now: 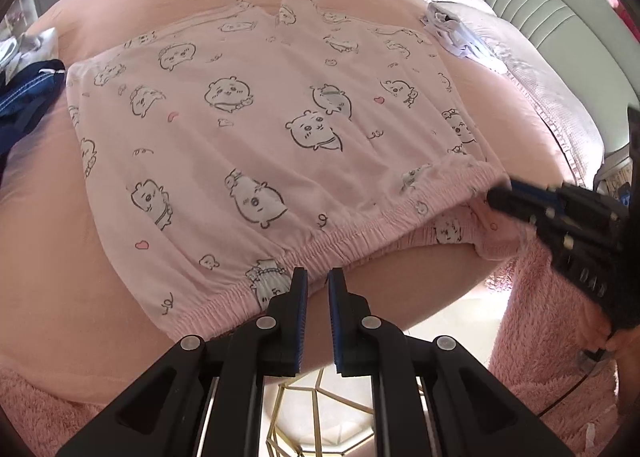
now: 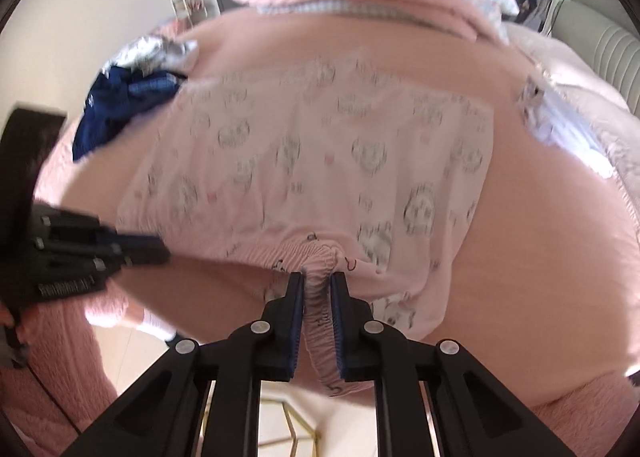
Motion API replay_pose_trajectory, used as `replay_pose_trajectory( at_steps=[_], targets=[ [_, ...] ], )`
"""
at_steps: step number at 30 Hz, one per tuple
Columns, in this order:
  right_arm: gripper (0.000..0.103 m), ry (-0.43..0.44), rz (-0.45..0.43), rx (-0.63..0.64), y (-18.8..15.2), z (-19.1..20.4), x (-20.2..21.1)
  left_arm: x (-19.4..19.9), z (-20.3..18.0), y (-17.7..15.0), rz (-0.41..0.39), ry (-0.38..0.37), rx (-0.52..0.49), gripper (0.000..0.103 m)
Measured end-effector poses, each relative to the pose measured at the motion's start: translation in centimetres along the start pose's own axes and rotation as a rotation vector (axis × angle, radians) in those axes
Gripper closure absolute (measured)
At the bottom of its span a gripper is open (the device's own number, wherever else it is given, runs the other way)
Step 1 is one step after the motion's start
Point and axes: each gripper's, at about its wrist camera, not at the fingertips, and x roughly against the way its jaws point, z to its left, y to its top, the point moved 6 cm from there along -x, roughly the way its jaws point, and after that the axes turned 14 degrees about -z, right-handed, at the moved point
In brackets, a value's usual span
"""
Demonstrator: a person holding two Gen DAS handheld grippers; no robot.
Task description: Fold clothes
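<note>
On bed (image 1: pixel 60 193), pink printed shorts (image 1: pixel 248 113) lie flat; right gripper (image 2: pixel 317 289) clamps waistband (image 2: pixel 320 321), left gripper (image 1: pixel 317 281) closed, empty. Fold starting; next prob. left grabs waistband too.

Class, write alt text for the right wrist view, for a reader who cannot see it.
The right gripper is shut on the gathered elastic waistband of pink cartoon-print shorts spread on a pink bed. The left gripper reaches in from the left edge, and a dark blue garment lies crumpled beyond the shorts.
</note>
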Motion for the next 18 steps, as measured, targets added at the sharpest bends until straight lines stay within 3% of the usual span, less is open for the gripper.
replay_pose_trajectory(
  at_steps=[2,4,8,12,14,16,18],
  targets=[
    [0.093,-0.019,0.075,0.032,-0.8,-0.7,-2.0,0.3,0.5,-0.4,0.011,0.000,0.016,0.094],
    [0.092,-0.020,0.204,0.040,-2.6,-1.4,-3.6,0.7,0.6,-0.5,0.013,-0.014,0.026,0.094],
    [0.091,0.033,0.195,-0.001,-2.5,-1.8,-2.0,2.0,-0.1,0.2,-0.027,-0.107,0.039,0.094],
    [0.064,0.115,0.187,-0.061,-1.4,-2.1,0.6,1.8,-1.0,1.9,-0.037,-0.164,0.036,0.094],
    [0.060,0.159,0.167,-0.103,-0.9,-2.6,1.8,0.7,-2.0,2.8,-0.029,-0.165,-0.007,0.094],
    [0.060,0.132,0.138,-0.169,-0.6,-4.1,2.4,-0.9,-3.2,3.4,-0.002,-0.181,-0.051,0.094],
    [0.060,0.058,0.131,-0.216,-0.5,-6.3,1.8,-2.8,-3.5,2.9,0.081,-0.165,-0.088,0.094]
  ],
)
